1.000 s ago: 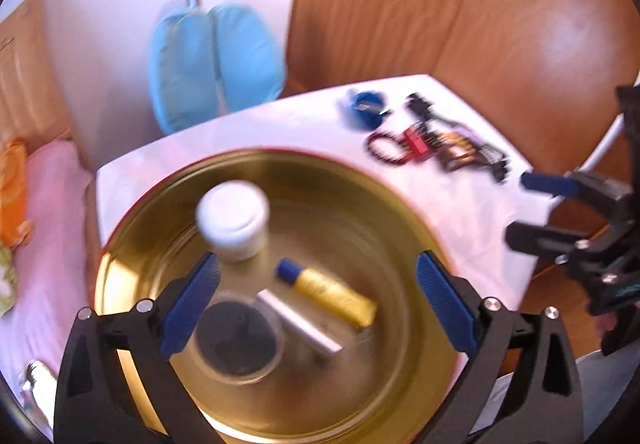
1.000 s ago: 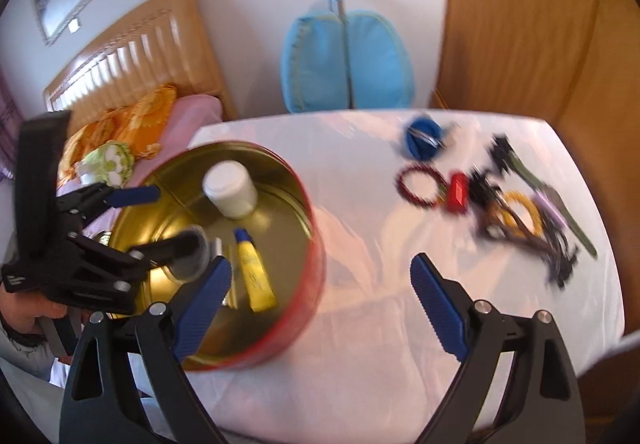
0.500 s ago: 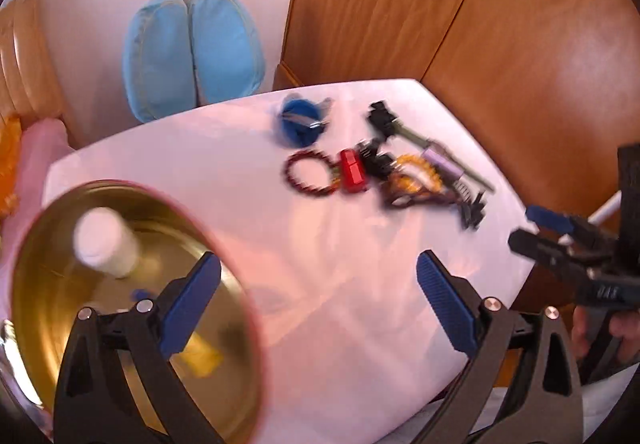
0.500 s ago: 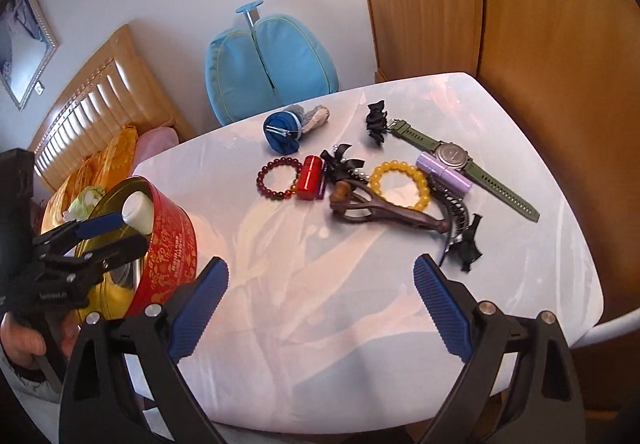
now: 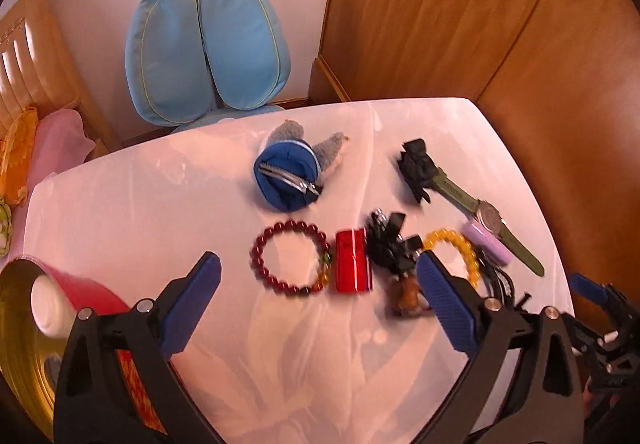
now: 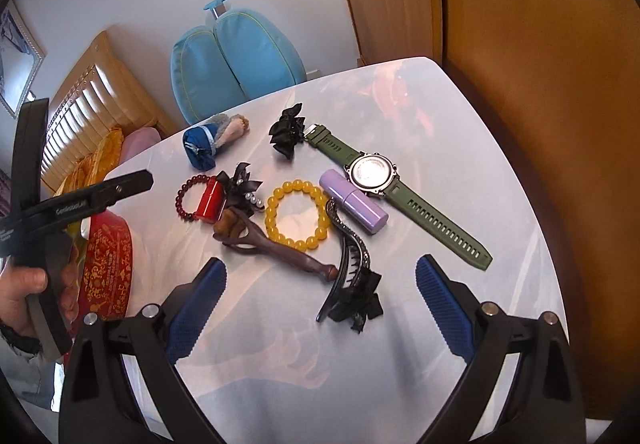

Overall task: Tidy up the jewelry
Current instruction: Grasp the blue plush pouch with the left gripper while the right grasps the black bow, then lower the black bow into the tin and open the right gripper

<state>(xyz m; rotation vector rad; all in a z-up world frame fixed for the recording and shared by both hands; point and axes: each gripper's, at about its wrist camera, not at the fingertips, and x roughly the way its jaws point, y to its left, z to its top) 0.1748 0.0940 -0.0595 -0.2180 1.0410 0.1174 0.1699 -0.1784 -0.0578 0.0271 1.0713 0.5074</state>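
Jewelry lies spread on the white table (image 6: 400, 344): a dark red bead bracelet (image 5: 290, 262), a red box (image 5: 352, 262), a yellow bead bracelet (image 6: 298, 214), a green watch (image 6: 396, 190), a purple tube (image 6: 354, 202), a brown wooden piece (image 6: 276, 244), a black hair claw (image 6: 352, 284) and black bows (image 6: 286, 130). My left gripper (image 5: 316, 304) is open and empty just in front of the red bracelet. My right gripper (image 6: 320, 304) is open and empty above the hair claw. A red tin (image 5: 24, 344) with a gold inside holds a white jar (image 5: 48, 308).
A blue zip pouch (image 5: 288, 178) lies at the back of the table. A blue chair (image 5: 204, 52) stands behind it. A wooden wardrobe (image 5: 460, 12) stands at the right. A bed (image 6: 100, 124) is at the left. The tin stands at the table's left edge (image 6: 106, 264).
Both grippers have swung right, away from the tin and over to the spread of jewelry. The tin has slid to the left edge of both views. Both stay open.
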